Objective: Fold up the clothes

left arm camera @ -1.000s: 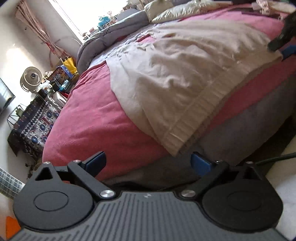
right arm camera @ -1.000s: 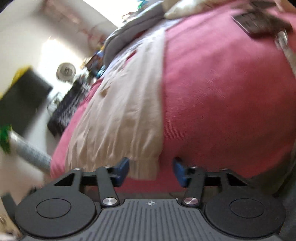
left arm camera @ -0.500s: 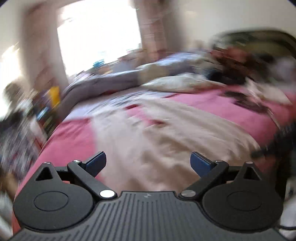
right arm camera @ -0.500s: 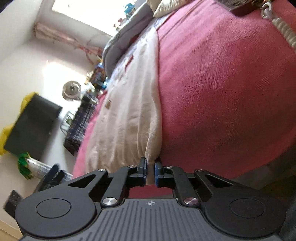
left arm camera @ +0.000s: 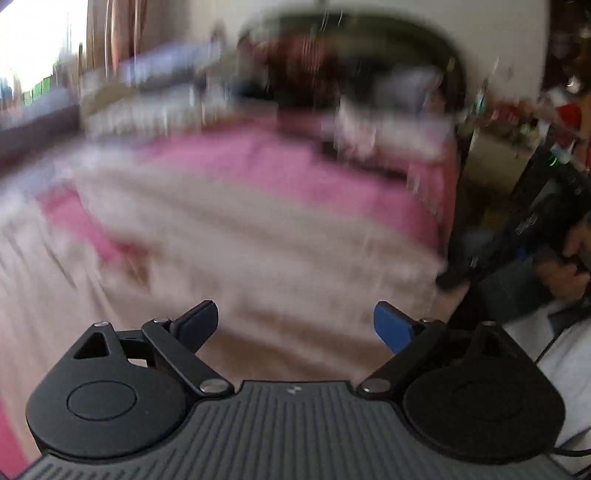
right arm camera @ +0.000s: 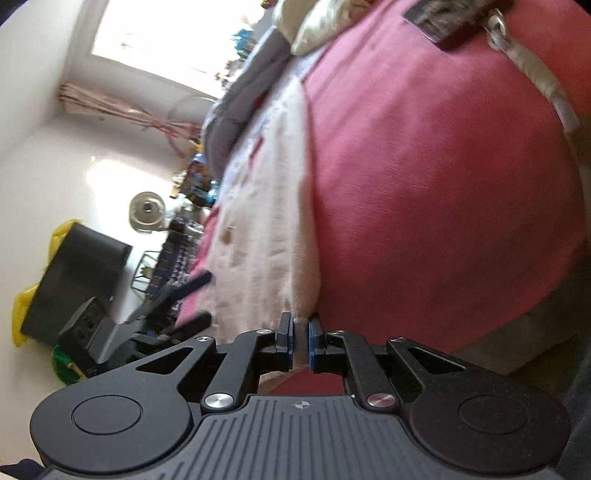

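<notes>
A cream garment (left arm camera: 236, 240) lies spread on the pink bedspread (left arm camera: 295, 166); the left wrist view is blurred by motion. My left gripper (left arm camera: 295, 325) is open and empty, hovering over the garment's near hem. My right gripper (right arm camera: 301, 339) is shut on the garment's hem corner (right arm camera: 301, 295) at the bed's edge; the garment (right arm camera: 266, 206) stretches away from it. The right gripper also shows in the left wrist view (left arm camera: 491, 258), at the garment's right corner. The left gripper shows in the right wrist view (right arm camera: 177, 302), at left.
Pillows and a grey duvet (right arm camera: 243, 92) lie at the bed's far end. A dark item (right arm camera: 450, 22) and a white cord (right arm camera: 539, 77) lie on the bedspread. A fan (right arm camera: 147, 212), a black box (right arm camera: 77, 280) and clutter stand on the floor beside the bed.
My right gripper closed on the garment's hem corner and holds it. My left gripper swung from the bed's side toward the headboard, over the garment, still open.
</notes>
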The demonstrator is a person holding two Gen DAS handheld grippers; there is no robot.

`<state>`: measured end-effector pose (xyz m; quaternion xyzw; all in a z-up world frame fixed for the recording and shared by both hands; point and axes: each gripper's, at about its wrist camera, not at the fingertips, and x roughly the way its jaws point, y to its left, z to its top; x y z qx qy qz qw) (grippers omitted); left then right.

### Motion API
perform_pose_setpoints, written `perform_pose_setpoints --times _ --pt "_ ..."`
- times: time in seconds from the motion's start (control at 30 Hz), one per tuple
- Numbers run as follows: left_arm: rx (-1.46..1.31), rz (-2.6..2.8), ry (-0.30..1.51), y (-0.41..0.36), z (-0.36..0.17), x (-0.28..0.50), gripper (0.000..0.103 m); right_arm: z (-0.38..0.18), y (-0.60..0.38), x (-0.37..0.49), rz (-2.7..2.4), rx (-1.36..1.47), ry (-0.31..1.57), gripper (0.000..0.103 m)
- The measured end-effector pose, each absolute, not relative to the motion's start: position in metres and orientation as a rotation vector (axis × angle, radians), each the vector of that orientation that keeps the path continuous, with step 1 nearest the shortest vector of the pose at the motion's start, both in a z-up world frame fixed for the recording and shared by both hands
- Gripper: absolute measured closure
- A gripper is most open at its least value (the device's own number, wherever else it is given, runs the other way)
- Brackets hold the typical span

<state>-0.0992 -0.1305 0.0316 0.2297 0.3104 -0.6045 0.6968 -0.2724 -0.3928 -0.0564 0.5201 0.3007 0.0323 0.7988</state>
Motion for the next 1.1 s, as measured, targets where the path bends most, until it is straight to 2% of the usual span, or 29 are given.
perform_pose_setpoints --times 0.13,0.37,0.47,0.53,0.6,0.67,0.7,0.73,0.87,0.97,1.1 --pt "0.613 -1.363 0.613 -0.125 0.019 -0.114 0.008 -0.068 -0.386 -0.256 0.068 1.102 0.667 0.079" --pt "0.653 -1.42 0.555 -0.121 0.049 -0.106 0.013 -0.071 -0.386 -0.26 0.114 1.131 0.646 0.071" --pt "0.711 -1.43 0.573 -0.136 0.048 -0.094 0.013 -0.073 -0.388 -0.258 0.13 1.147 0.638 0.066" --pt "0.739 -1.469 0.664 -0.147 0.034 -0.08 0.013 -0.076 -0.386 -0.253 0.138 1.153 0.644 0.063" --pt "0.734 -1.509 0.709 -0.15 0.021 -0.072 0.002 -0.081 -0.386 -0.25 0.129 1.17 0.66 0.067" --pt "0.741 -1.509 0.693 -0.151 0.021 -0.075 0.001 -0.08 -0.387 -0.253 0.103 1.172 0.671 0.081" --pt "0.746 -1.505 0.685 -0.151 0.021 -0.077 0.001 -0.077 -0.386 -0.256 0.095 1.168 0.671 0.083" --pt "0.752 -1.5 0.678 -0.151 0.021 -0.079 0.001 -0.072 -0.386 -0.259 0.089 1.159 0.665 0.092" --pt "0.745 -1.454 0.633 -0.134 0.031 -0.086 0.008 -0.049 -0.385 -0.27 0.079 1.13 0.614 0.094" --pt "0.699 -1.374 0.573 -0.106 0.044 -0.094 0.008 -0.026 -0.382 -0.266 0.073 1.087 0.591 0.094" --pt "0.565 -1.242 0.499 -0.033 0.062 -0.11 0.008 0.023 -0.361 -0.247 0.096 0.84 0.594 0.094"
